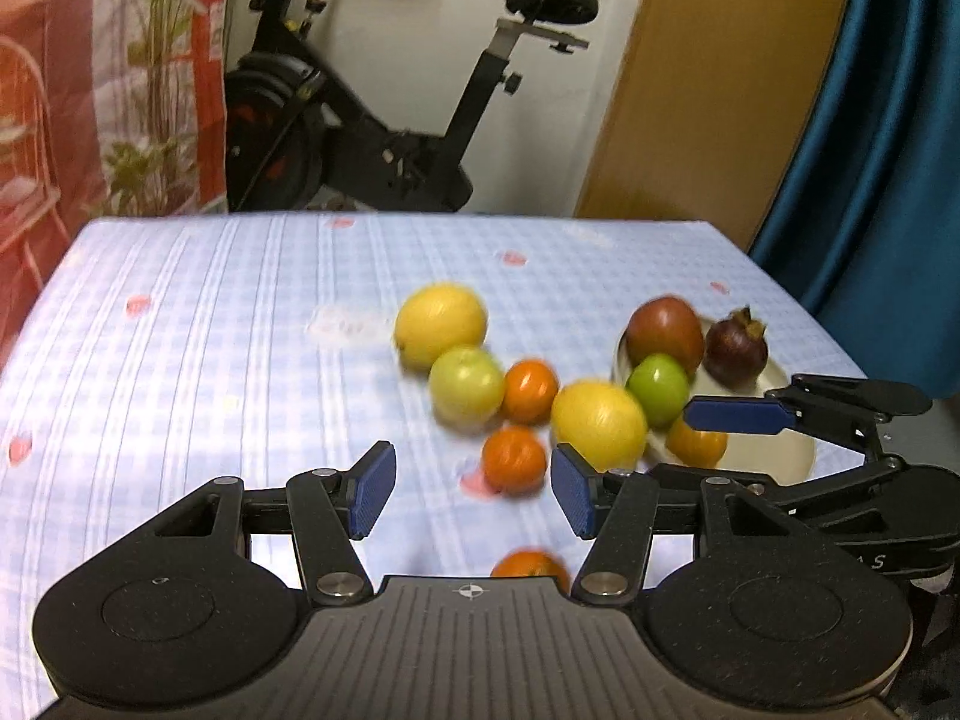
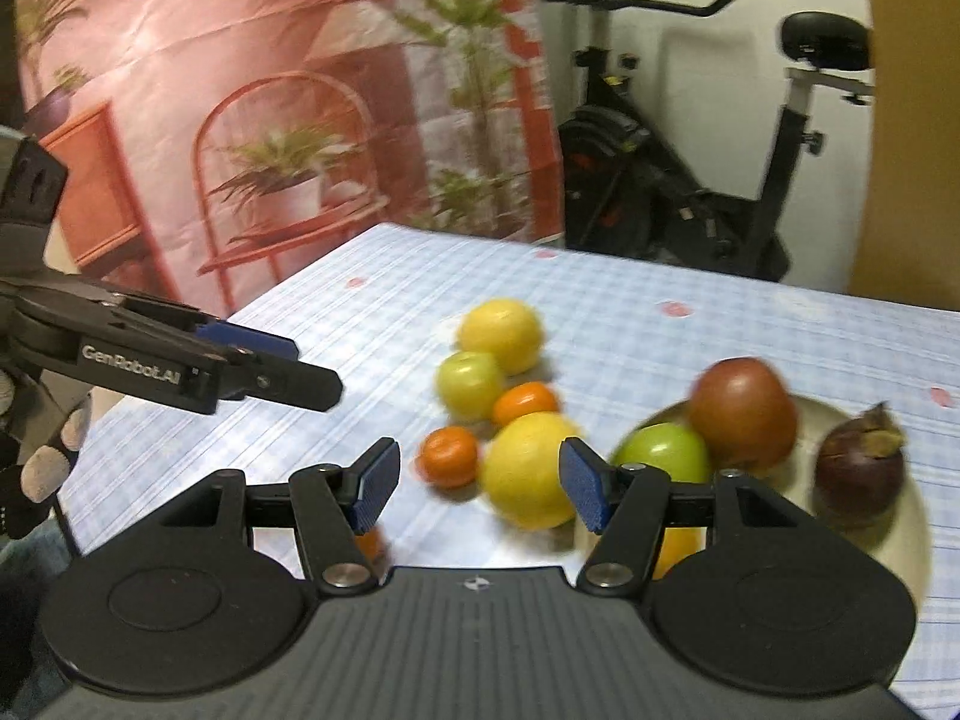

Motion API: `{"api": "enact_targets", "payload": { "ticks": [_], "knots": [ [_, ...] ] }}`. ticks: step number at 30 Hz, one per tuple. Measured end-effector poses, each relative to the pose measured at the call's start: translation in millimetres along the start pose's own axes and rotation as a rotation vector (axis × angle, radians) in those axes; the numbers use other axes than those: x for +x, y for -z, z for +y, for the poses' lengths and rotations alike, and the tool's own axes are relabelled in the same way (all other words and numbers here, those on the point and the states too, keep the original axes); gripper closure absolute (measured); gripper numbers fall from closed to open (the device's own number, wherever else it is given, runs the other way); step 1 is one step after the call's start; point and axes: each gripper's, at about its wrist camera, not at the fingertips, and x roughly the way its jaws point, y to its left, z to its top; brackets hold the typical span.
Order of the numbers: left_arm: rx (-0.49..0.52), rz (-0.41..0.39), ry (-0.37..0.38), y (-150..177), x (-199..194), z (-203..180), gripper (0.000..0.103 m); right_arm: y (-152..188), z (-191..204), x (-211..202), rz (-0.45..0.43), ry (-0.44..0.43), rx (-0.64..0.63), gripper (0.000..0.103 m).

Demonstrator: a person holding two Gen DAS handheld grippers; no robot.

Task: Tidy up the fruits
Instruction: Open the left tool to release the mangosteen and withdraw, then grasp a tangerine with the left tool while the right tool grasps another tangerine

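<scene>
My left gripper (image 1: pixel 474 495) is open above the checked cloth, nothing between its pads; a small orange (image 1: pixel 513 459) lies just ahead of it. Beyond are two lemons (image 1: pixel 441 324) (image 1: pixel 599 423), a yellow-green fruit (image 1: pixel 467 387) and another orange (image 1: pixel 529 391). A cream plate (image 1: pixel 786 450) holds a red-brown fruit (image 1: pixel 666 330), a green fruit (image 1: pixel 658 389), a mangosteen (image 1: pixel 737 348) and an orange (image 1: pixel 696 441). My right gripper (image 2: pixel 480 486) is open and empty near the plate (image 2: pixel 912 516); the near lemon (image 2: pixel 528 468) lies ahead of its pads, untouched. The picture is blurred.
The table (image 1: pixel 180 330) ends at the far edge, with an exercise bike (image 1: pixel 372 138) behind it. A red printed backdrop (image 2: pixel 210 120) hangs on the left and a blue curtain (image 1: pixel 888 180) on the right. A gloved hand (image 2: pixel 42 468) holds the left gripper (image 2: pixel 288 360).
</scene>
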Motion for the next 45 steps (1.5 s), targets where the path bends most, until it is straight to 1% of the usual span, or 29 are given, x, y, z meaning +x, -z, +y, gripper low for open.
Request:
{"api": "enact_targets", "payload": {
  "ticks": [6, 10, 15, 18, 20, 25, 30, 32, 36, 37, 38, 42, 43, 45],
  "knots": [
    [-0.037, 0.015, 0.008, 21, 1, 12, 0.044, 12, 24, 19, 0.058, -0.063, -0.063, 0.042],
    [-0.053, 0.011, 0.015, 23, 3, 17, 0.044, 19, 30, 31, 0.095, -0.079, -0.082, 0.042],
    [-0.066, 0.007, 0.014, 30, 4, 21, 0.044, 23, 33, 36, 0.112, -0.093, -0.092, 0.043],
    [-0.076, 0.003, 0.012, 31, 5, 23, 0.044, 24, 37, 41, 0.116, -0.109, -0.104, 0.046],
    [-0.086, 0.000, 0.011, 31, 5, 24, 0.044, 25, 38, 46, 0.127, -0.119, -0.107, 0.052],
    [-0.090, 0.003, 0.013, 30, 8, 24, 0.044, 27, 43, 56, 0.148, -0.142, -0.121, 0.061],
    [-0.086, -0.002, 0.028, 27, 12, 18, 0.044, 30, 39, 53, 0.139, -0.146, -0.100, 0.062],
    [-0.076, -0.005, 0.037, 25, 15, 15, 0.048, 32, 38, 49, 0.136, -0.129, -0.105, 0.062],
    [-0.057, -0.014, 0.052, 20, 23, 6, 0.051, 36, 31, 39, 0.132, -0.099, -0.095, 0.062],
    [-0.054, -0.018, 0.056, 19, 26, 4, 0.053, 36, 28, 36, 0.130, -0.087, -0.088, 0.062],
    [-0.049, -0.021, 0.057, 18, 29, 2, 0.058, 37, 24, 33, 0.127, -0.075, -0.079, 0.062],
    [-0.025, -0.018, 0.048, 13, 43, -7, 0.062, 40, 11, 24, 0.118, -0.032, -0.032, 0.062],
    [-0.024, -0.018, 0.045, 13, 47, -7, 0.065, 41, 9, 21, 0.117, -0.022, -0.026, 0.062],
    [-0.038, -0.016, 0.037, 12, 53, -5, 0.066, 43, 6, 17, 0.118, -0.013, -0.022, 0.062]
  ]
}}
